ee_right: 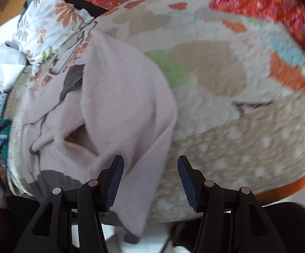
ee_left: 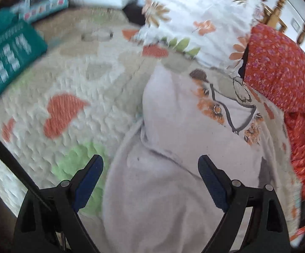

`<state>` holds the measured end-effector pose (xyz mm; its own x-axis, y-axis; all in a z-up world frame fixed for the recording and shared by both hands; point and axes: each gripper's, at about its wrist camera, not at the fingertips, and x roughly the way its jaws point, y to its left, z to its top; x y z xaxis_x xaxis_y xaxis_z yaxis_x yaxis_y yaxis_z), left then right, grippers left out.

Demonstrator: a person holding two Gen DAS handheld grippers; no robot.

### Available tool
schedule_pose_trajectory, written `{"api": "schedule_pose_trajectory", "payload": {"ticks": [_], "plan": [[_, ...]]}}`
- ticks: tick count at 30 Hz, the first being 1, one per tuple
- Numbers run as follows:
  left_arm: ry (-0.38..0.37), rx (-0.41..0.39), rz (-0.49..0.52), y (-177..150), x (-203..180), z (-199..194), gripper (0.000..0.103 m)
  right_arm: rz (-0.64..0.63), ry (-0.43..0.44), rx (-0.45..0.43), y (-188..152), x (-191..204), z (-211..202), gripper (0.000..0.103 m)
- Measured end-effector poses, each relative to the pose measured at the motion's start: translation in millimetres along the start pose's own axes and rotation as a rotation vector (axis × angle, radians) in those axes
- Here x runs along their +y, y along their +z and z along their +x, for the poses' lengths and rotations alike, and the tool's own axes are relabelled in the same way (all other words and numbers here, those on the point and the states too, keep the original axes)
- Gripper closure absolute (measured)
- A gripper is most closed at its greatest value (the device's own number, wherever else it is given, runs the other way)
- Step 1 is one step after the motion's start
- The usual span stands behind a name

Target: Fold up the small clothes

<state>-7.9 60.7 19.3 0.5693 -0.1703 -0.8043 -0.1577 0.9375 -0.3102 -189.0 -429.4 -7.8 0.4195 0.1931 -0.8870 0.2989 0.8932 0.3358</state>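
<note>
- While it lies spread on the quilted bedcover (ee_left: 68,80), the pale pink garment (ee_left: 173,168) is crumpled, with one flap folded over its middle and a printed picture with orange flowers on its upper part.
- In the right wrist view the same garment (ee_right: 121,97) reaches the near edge of the bed, and one narrow end of it hangs over that edge.
- The left gripper (ee_left: 150,164) hovers above the garment with its jaws spread wide; the blue pads (ee_left: 212,183) do not press on any cloth, and nothing is held between them.
- The right gripper (ee_right: 150,164) is about half open. The hanging end of the garment passes just beside its left pad (ee_right: 115,181), but I cannot tell if the pad touches the cloth. The pads do not pinch it.
- The bedcover is cream with orange, green and beige patches; it is blurred in both views.
- Beyond the garment, a white pillow with a flower print (ee_left: 194,21) lies at the far side of the bed.
- Beside the pillow, an orange-red cloth with small flowers (ee_left: 278,69) lies at the bed's edge.
- A teal folded item with white print (ee_left: 7,57) lies at the other side, well apart from the garment.
</note>
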Motion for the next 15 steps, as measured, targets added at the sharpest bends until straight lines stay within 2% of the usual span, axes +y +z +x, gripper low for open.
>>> {"api": "schedule_pose_trajectory", "payload": {"ticks": [1,2,5,9,11,12,13,14,15], "plan": [[-0.014,0.011,-0.024,0,3,2,0.013,0.007,0.027,0.002,0,1,4,0.085],[-0.021,0.012,-0.041,0,6,3,0.013,0.002,0.050,0.008,3,2,7,0.098],[0.002,-0.017,-0.018,-4,0,-2,0.013,-0.016,-0.028,-0.046,14,-2,-9,0.097],[0.021,-0.022,-0.010,-6,1,-2,0.013,0.044,-0.256,-0.185,44,-41,-51,0.096],[0.014,-0.008,-0.028,-5,3,1,0.013,0.103,-0.388,-0.230,57,-65,-65,0.085],[0.011,-0.001,-0.036,-6,5,2,0.013,0.135,-0.411,-0.244,59,-72,-72,0.076],[0.008,0.002,-0.041,-6,5,2,0.013,0.172,-0.389,-0.267,58,-80,-81,0.068],[0.007,0.005,-0.042,-7,6,3,0.013,0.200,-0.336,-0.293,55,-83,-91,0.063],[0.006,0.007,-0.041,-7,5,3,0.013,0.216,-0.274,-0.316,50,-85,-99,0.053]]}}
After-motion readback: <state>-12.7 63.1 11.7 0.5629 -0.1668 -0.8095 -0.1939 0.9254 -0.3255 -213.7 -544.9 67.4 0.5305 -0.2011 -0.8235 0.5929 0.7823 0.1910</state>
